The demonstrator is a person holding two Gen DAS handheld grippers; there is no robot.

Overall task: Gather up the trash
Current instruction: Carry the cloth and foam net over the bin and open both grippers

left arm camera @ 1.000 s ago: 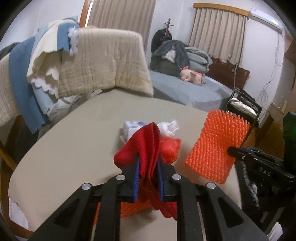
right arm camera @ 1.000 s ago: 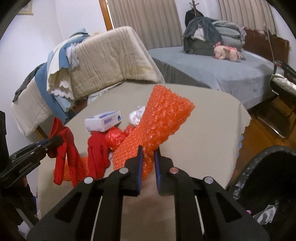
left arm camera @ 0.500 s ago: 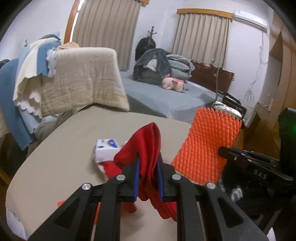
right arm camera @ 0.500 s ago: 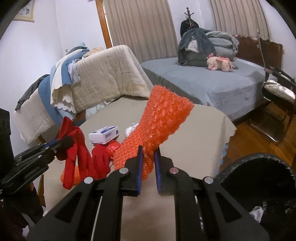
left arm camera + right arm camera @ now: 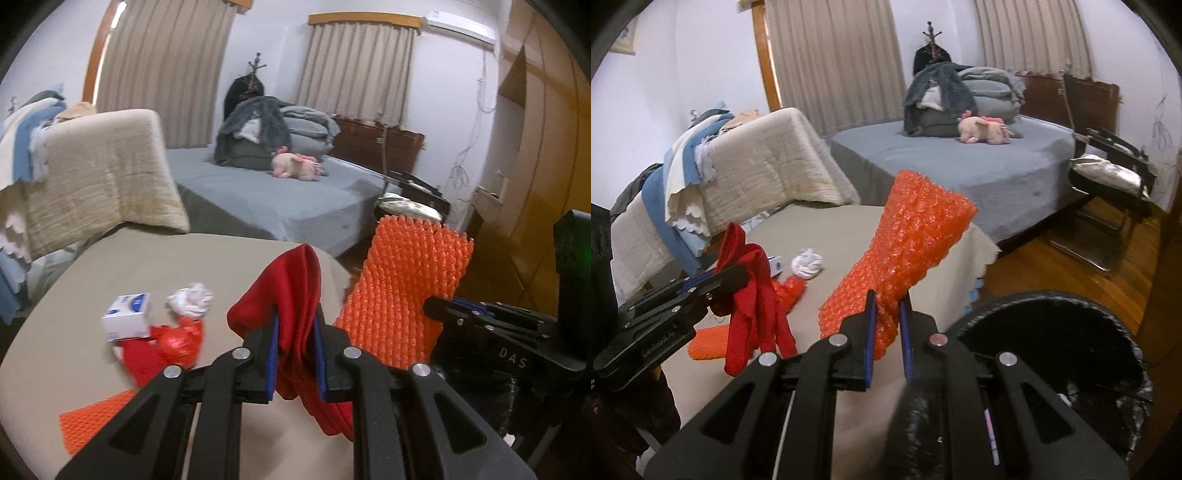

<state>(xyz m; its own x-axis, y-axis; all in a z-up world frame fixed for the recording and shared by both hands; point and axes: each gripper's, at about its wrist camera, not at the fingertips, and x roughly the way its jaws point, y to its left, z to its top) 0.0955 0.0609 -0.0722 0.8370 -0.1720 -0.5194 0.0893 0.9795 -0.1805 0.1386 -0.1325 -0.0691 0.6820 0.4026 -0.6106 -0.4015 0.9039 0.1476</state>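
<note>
The left hand-held gripper (image 5: 295, 354) is clamped on a red cloth (image 5: 295, 295), which bunches above its blue pads and hangs below them, clear of the beige desk (image 5: 177, 266). The right hand-held gripper (image 5: 887, 317) is clamped on the narrow end of an orange bubble-wrap sheet (image 5: 916, 236), whose wide end fans upward toward twelve o'clock in the right wrist view. In the left wrist view that same sheet stands at three o'clock of the red cloth, just beside it, with the right tool's black body behind it.

On the desk, at nine o'clock of the held cloth in the left view, lie a small white box (image 5: 127, 321), a crumpled white tissue (image 5: 190, 299) just beside it, and a crumpled red plastic bag (image 5: 177, 339) touching the box's lower edge. A flat orange mesh piece (image 5: 94, 421) lies at the desk's near edge, at seven o'clock.

A black-lined trash bin (image 5: 1108, 321) fills the right wrist view at four o'clock, beside the desk's edge and below the right tool. Beyond the desk is a grey bed (image 5: 960, 158) bearing a pink plush toy (image 5: 982, 129) and piled bedding.
</note>
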